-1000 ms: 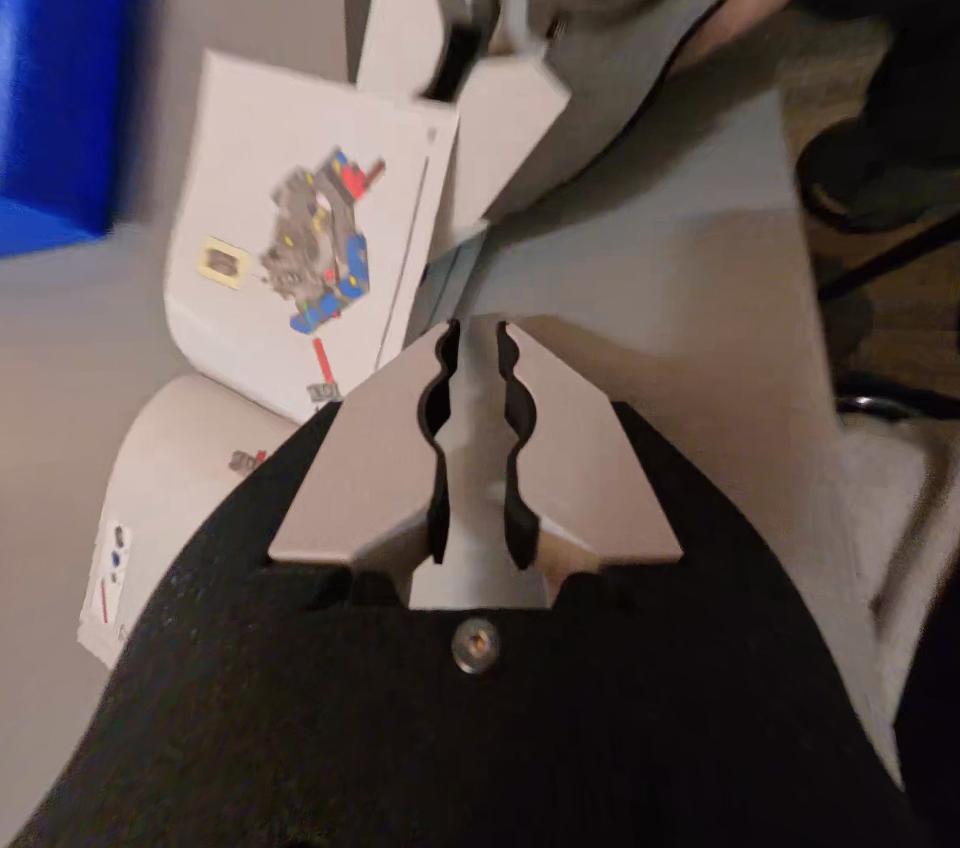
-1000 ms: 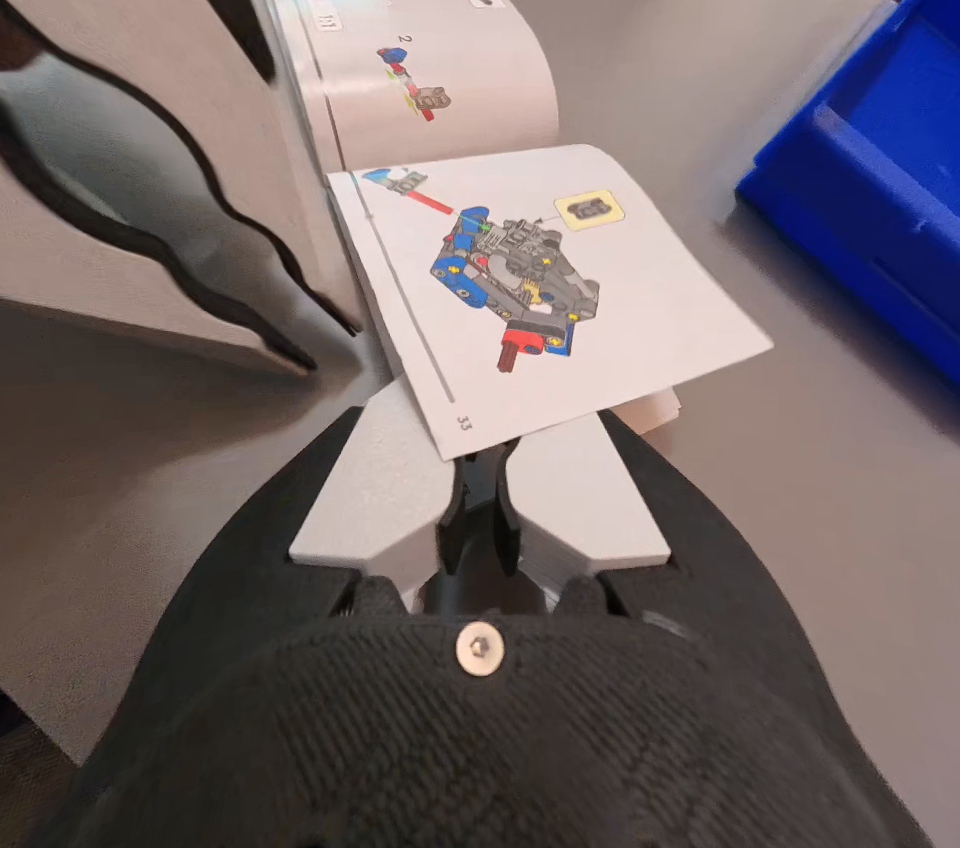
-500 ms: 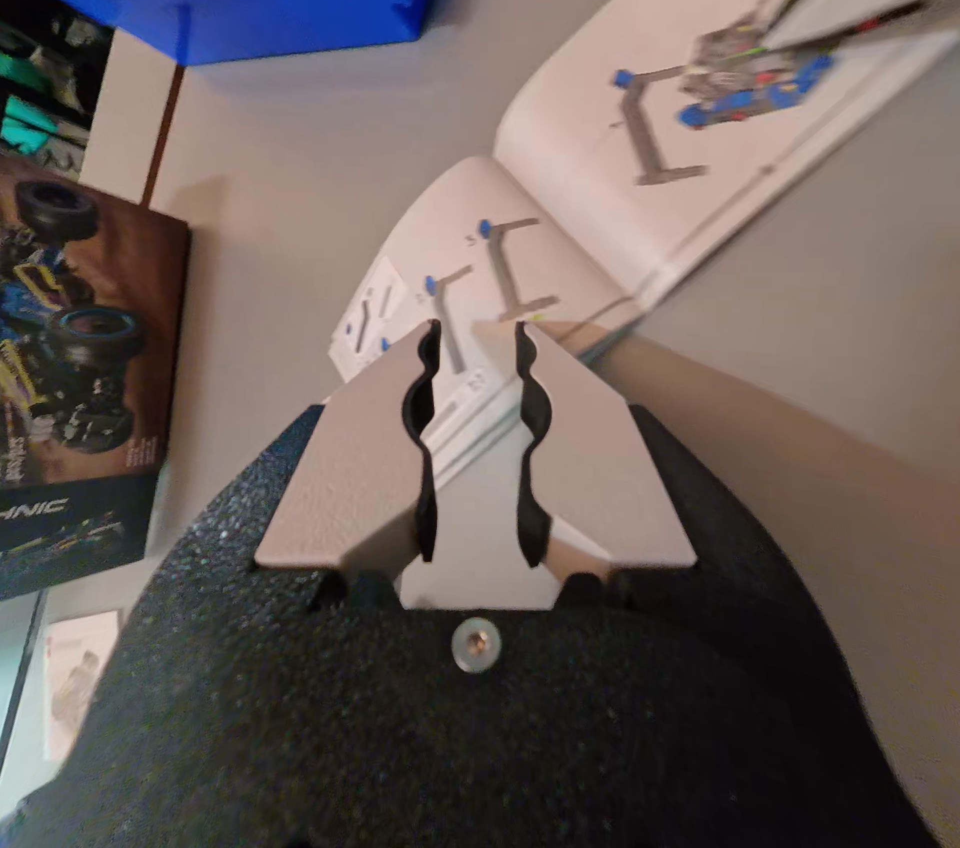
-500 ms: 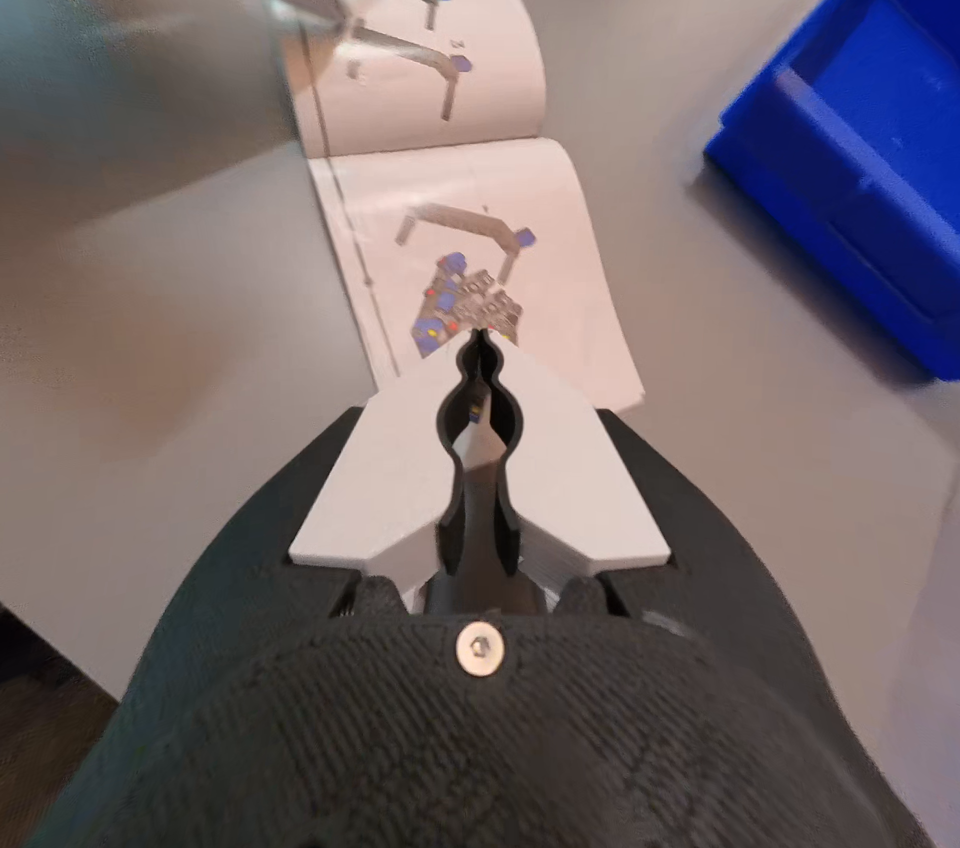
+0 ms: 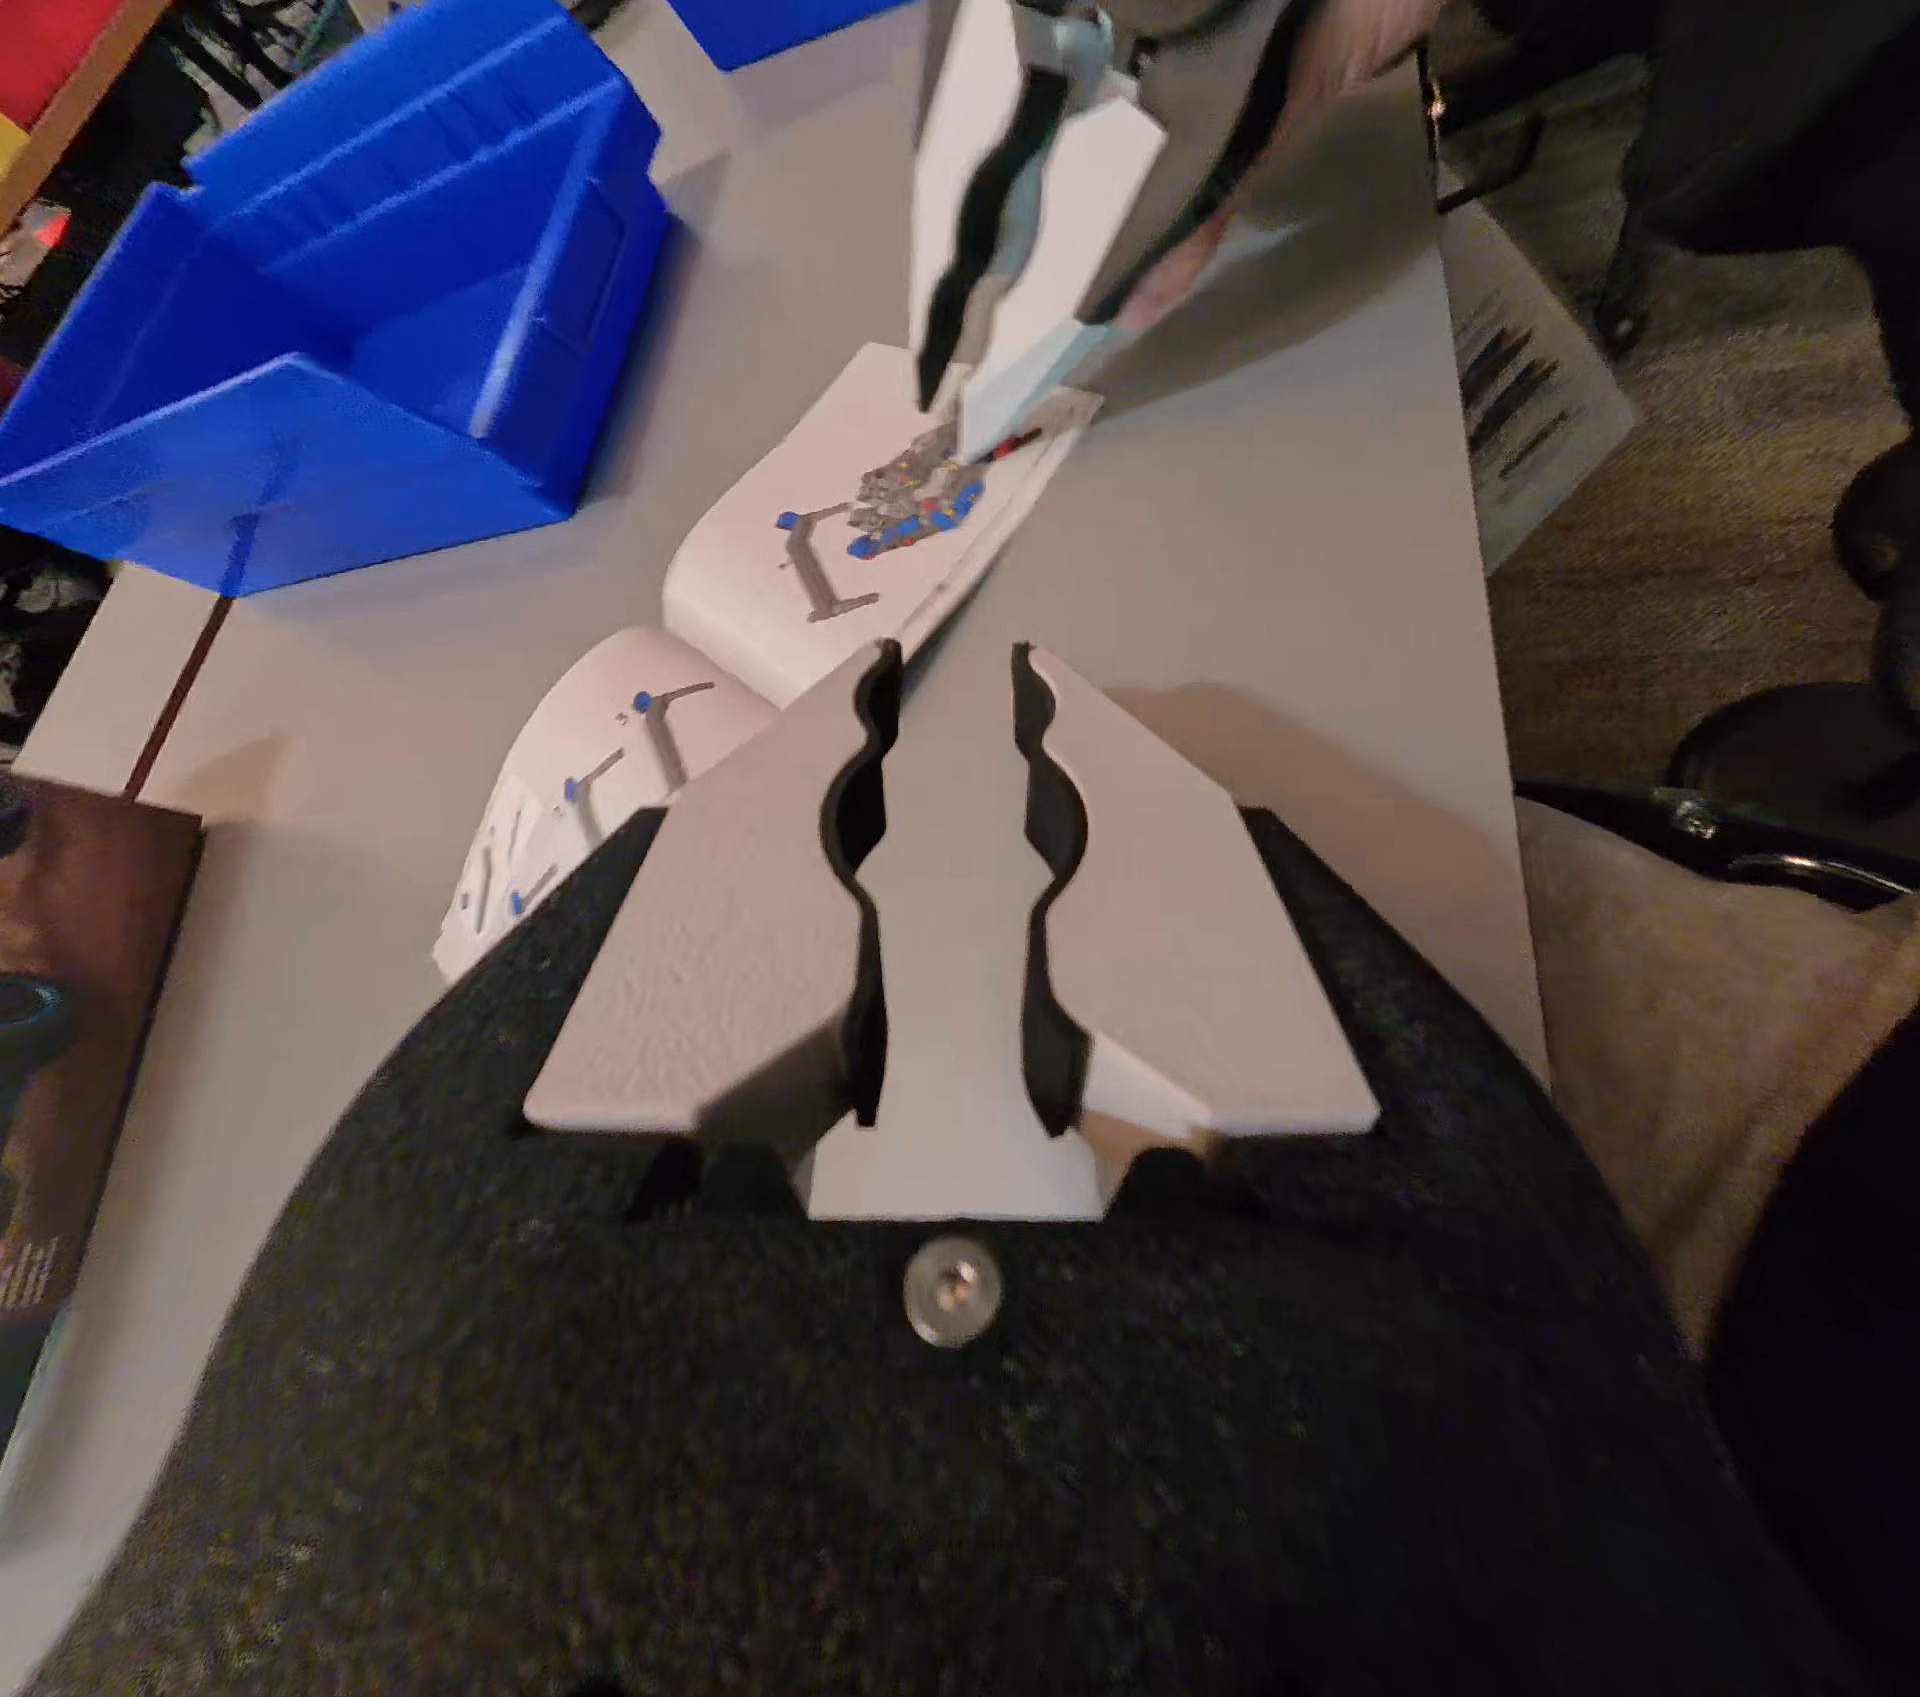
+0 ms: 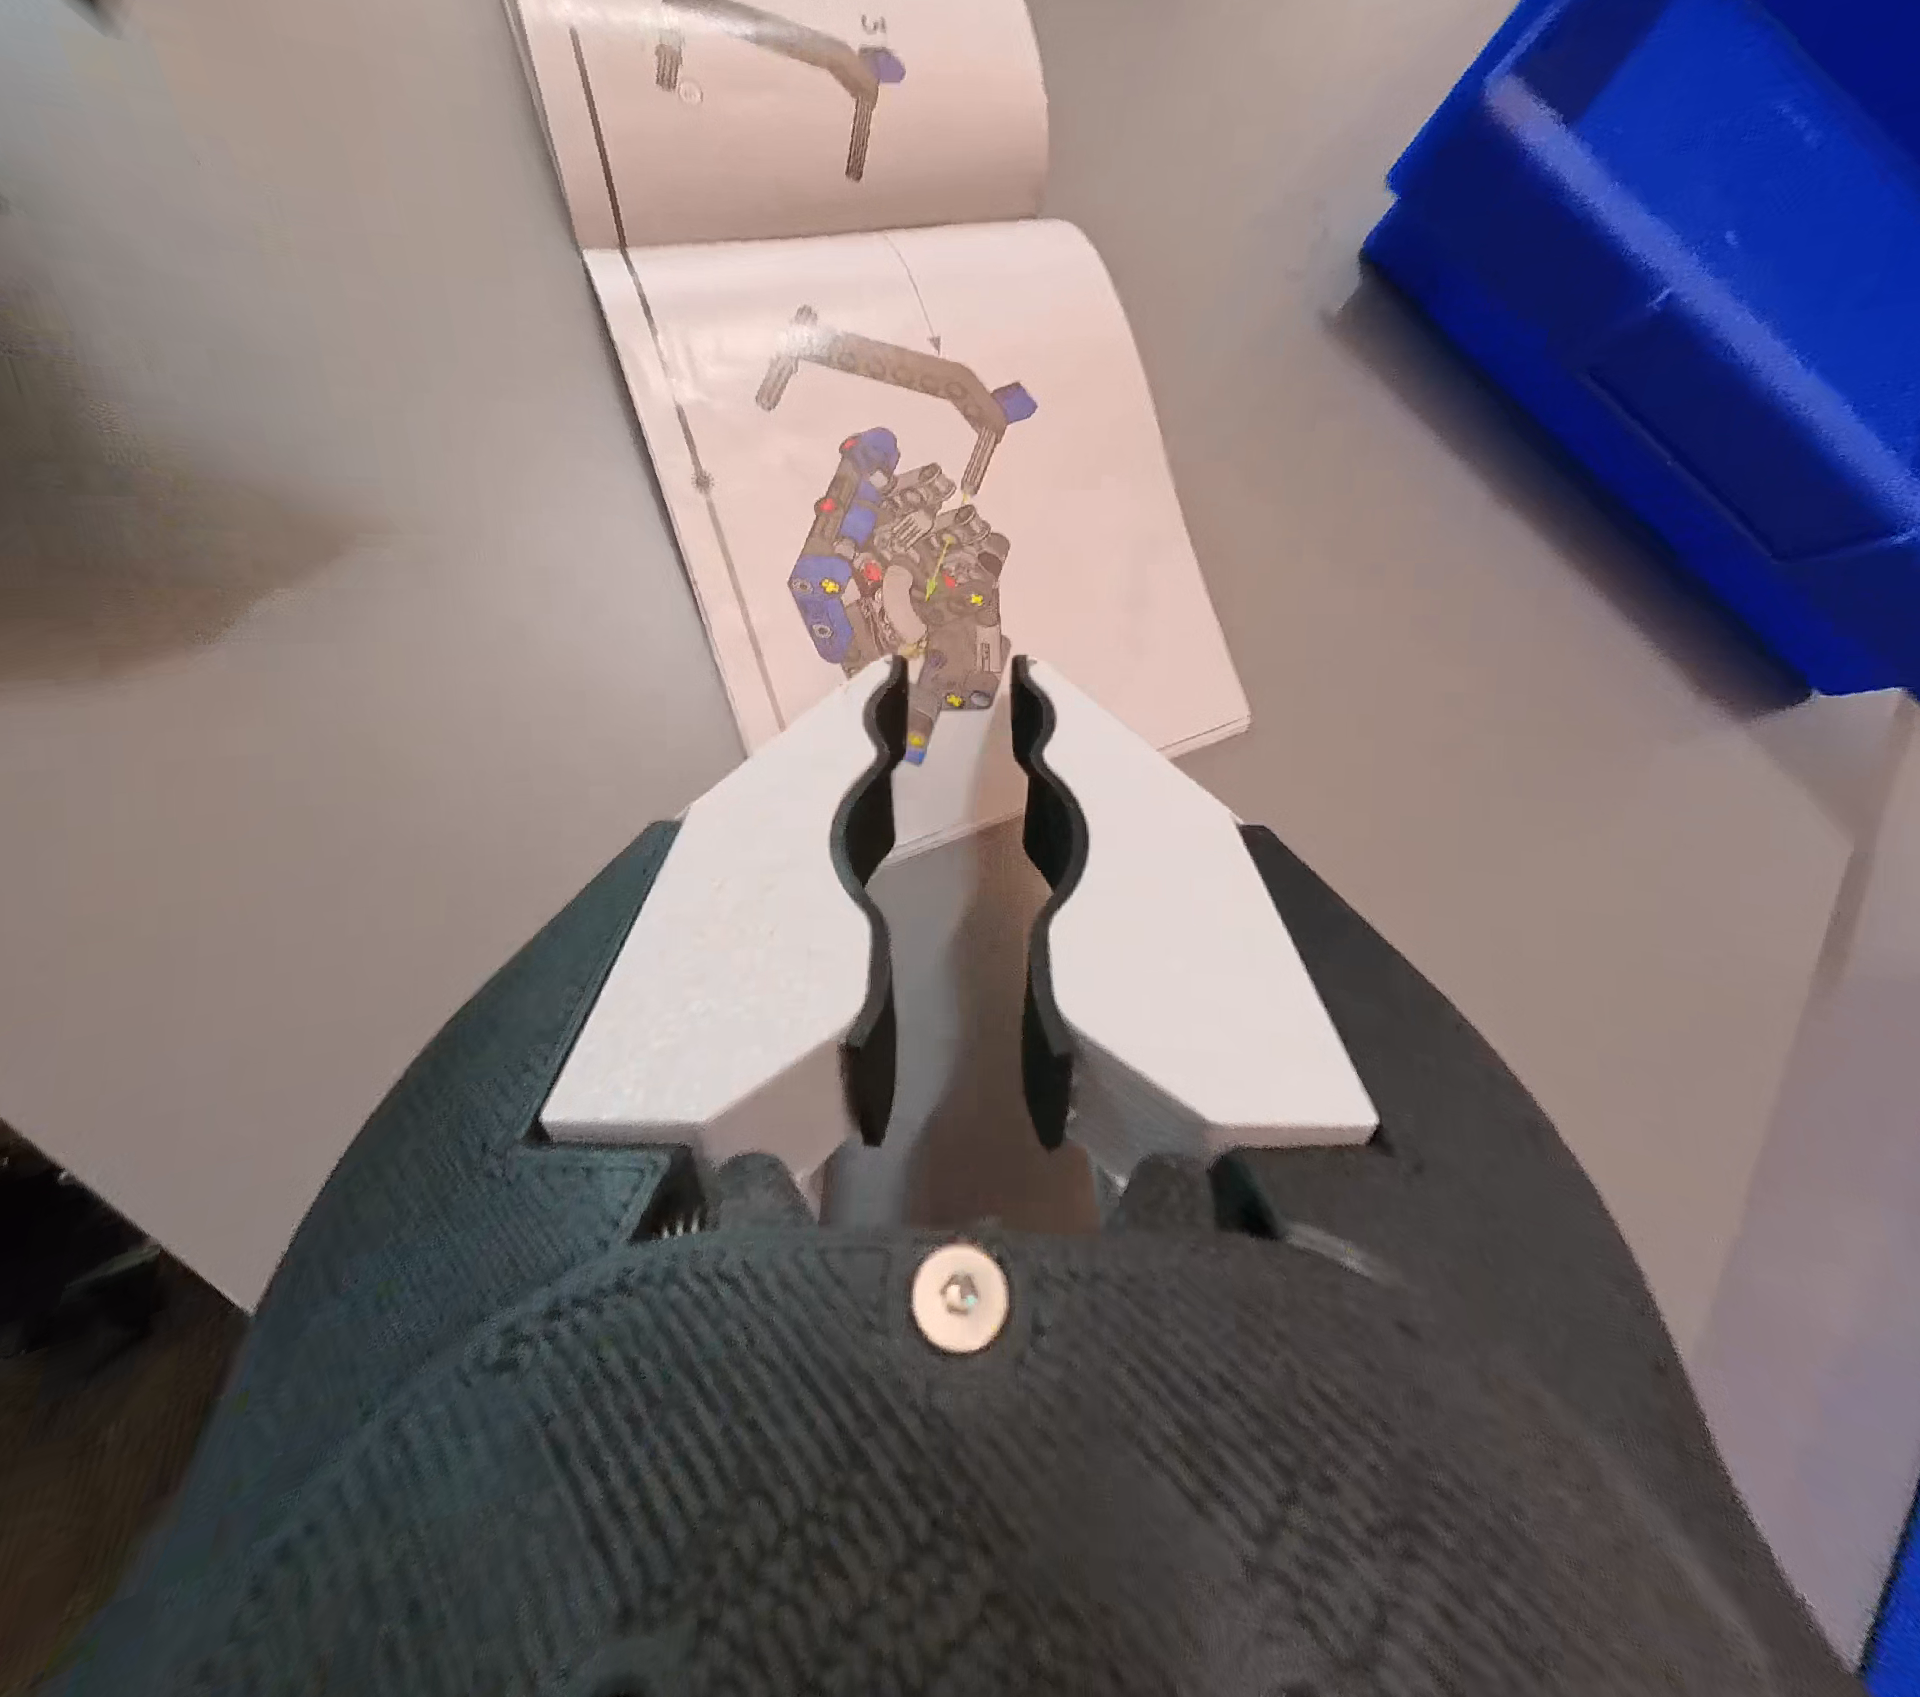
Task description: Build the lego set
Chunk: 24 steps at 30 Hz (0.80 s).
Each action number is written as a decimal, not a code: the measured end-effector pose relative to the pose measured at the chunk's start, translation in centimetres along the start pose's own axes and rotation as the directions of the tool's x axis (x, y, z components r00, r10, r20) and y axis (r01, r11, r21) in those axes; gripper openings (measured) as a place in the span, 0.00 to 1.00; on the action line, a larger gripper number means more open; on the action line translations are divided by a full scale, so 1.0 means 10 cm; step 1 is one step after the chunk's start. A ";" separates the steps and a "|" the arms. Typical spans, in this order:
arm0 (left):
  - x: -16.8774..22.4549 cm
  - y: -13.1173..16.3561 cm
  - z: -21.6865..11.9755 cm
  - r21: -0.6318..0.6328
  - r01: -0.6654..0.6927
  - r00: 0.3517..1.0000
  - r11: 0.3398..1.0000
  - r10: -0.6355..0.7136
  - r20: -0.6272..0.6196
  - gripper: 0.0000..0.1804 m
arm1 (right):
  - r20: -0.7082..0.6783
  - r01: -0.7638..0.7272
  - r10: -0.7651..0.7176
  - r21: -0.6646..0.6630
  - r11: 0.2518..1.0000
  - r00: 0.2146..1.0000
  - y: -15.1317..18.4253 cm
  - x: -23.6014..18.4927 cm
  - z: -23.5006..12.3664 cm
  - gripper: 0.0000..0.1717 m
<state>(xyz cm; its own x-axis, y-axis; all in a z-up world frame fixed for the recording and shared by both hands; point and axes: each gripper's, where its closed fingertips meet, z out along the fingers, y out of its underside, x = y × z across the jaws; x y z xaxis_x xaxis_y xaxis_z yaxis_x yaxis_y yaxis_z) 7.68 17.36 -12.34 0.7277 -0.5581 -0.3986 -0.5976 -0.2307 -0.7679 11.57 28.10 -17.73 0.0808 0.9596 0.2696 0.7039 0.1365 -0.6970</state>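
My right gripper [image 6: 954, 679] hangs over the near page of the open booklet [image 6: 1070, 442], jaws a little apart with only printed paper showing between them, nothing held. In the left view its tips seem to rest on or just above the page; the blur there leaves me unsure. My left gripper [image 5: 954, 671] is parted about as much and empty, over bare table [image 5: 1247, 608] just beside the booklet's edge. A blue bin [image 6: 1662, 276] sits near the booklet's far side. Both pages arch upward, so with no grip on the paper a page could spring back over. If my right tips drag, I could crease the sheet or skid the booklet toward the bin.
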 end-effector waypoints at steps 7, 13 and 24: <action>-0.55 0.51 -0.72 -0.020 0.125 0.992 0.992 -0.124 0.010 0.17 | 0.035 0.013 -0.014 0.020 1.000 0.999 -0.07 -0.07 0.10 0.00; -0.82 1.22 -1.24 -0.166 0.096 0.992 0.981 -0.108 -0.069 0.30 | 0.089 0.049 -0.054 0.066 0.997 0.995 -0.31 -0.21 0.31 0.00; -0.94 1.49 -1.46 -0.097 0.168 0.985 0.981 -0.170 -0.021 0.32 | 0.166 0.199 -0.197 0.004 0.980 0.966 -0.52 -0.14 0.56 0.00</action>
<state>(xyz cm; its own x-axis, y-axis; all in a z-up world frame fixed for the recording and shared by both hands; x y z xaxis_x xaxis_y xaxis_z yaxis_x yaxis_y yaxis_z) -12.97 7.49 -12.76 0.8116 -0.5274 -0.2513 -0.4969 -0.3972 -0.7715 3.82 27.40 -18.25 -0.1777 0.9410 0.2880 0.7030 0.3262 -0.6320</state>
